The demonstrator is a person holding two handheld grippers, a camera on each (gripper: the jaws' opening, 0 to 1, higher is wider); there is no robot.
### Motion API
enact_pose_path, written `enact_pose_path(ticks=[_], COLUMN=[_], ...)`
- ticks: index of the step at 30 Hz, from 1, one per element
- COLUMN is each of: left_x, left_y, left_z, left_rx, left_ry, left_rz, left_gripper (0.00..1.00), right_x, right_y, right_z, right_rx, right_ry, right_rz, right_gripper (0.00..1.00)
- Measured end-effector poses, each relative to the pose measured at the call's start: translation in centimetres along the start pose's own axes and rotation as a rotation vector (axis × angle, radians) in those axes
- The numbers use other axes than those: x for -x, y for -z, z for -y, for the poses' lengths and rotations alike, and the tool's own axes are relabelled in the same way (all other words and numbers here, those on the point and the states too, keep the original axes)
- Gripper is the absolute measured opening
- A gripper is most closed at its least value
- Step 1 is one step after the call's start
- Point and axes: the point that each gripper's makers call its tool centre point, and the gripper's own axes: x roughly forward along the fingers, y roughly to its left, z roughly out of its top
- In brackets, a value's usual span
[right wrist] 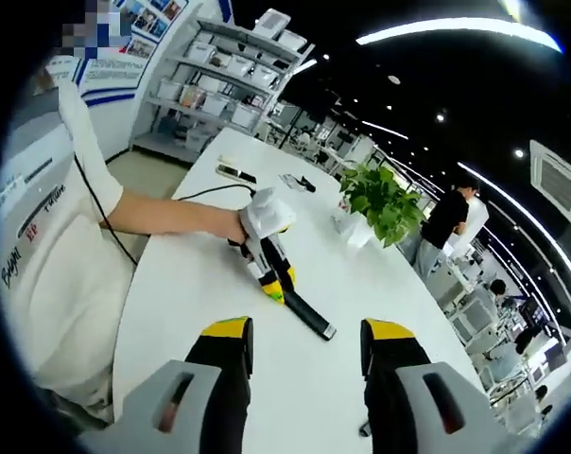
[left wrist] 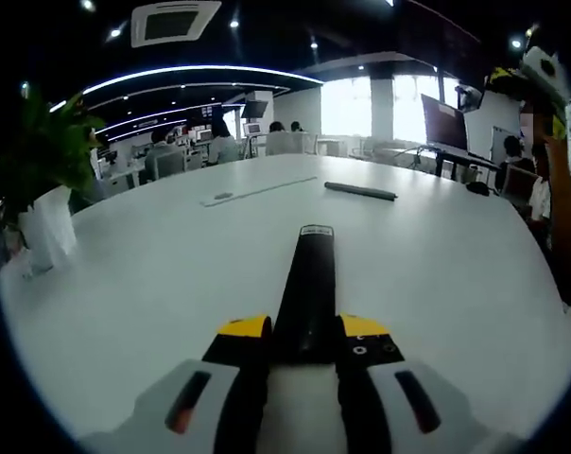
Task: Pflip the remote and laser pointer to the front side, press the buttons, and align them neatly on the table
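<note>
A long black remote (left wrist: 306, 293) runs forward between my left gripper's (left wrist: 304, 331) yellow-tipped jaws, which are shut on its near end, just above the white table (left wrist: 172, 274). In the right gripper view the same remote (right wrist: 307, 316) slants down toward the table, held by the left gripper (right wrist: 267, 260) in a person's hand. My right gripper (right wrist: 307, 345) hangs open over the table, short of the remote's free end, with nothing between its jaws. A slim dark laser pointer (left wrist: 360, 191) lies farther back on the table, to the right.
A flat white strip (left wrist: 257, 192) lies at the table's middle back. A potted plant (left wrist: 44, 180) stands near the left edge, also seen as the plant (right wrist: 380, 203). Small dark items (right wrist: 236, 172) lie at the table's far end. People sit at desks behind.
</note>
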Motion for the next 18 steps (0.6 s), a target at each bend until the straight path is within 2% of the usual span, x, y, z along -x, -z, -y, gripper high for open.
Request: enact_pose_path(ticks=[3,6,8,10,11,13,16,18], left_x=[0.2,0.4,0.4,0.2,0.2,0.2,0.3,0.4], left_y=[0.1,0.1,0.1,-0.1,-0.1,-0.1,0.0,0.1], left_z=[0.3,0.7,0.9,0.2,0.2,0.3,0.4,0.4], left_rx=[-0.001,-0.016,-0.026,-0.023,-0.021,-0.014,-0.014,0.008], left_ry=[-0.002,-0.006,-0.006,-0.006,-0.005,-0.003,-0.003,-0.010], left_rz=[-0.004,-0.004,-0.003,-0.003,-0.002,-0.002,-0.002,-0.014], left_gripper=[0.29,0.29,0.29,0.29,0.29,0.29,0.29,0.29], right_x=[0.4,0.4,0.1,-0.6,-1.0,-1.5,-2.7,-3.1], right_y=[-0.6,-1.4,-0.9,-0.8,-0.7,-0.1,2.0,3.2], right_z=[-0.5,0.2,0.8,2.2,2.0,2.1,3.6,3.8], right_rx=[-0.021,-0.026,-0.024,-0.089,-0.087,-0.099,-0.110,-0.122], right_ry=[-0.035,-0.074,-0.096,-0.098,-0.148,-0.176,-0.112,-0.095], right_rz=[0.055,0.102,0.115,0.170,0.202,0.197,0.107,0.054], right_gripper=[0.46,0.46,0.46,0.46,0.46,0.48,0.48,0.45])
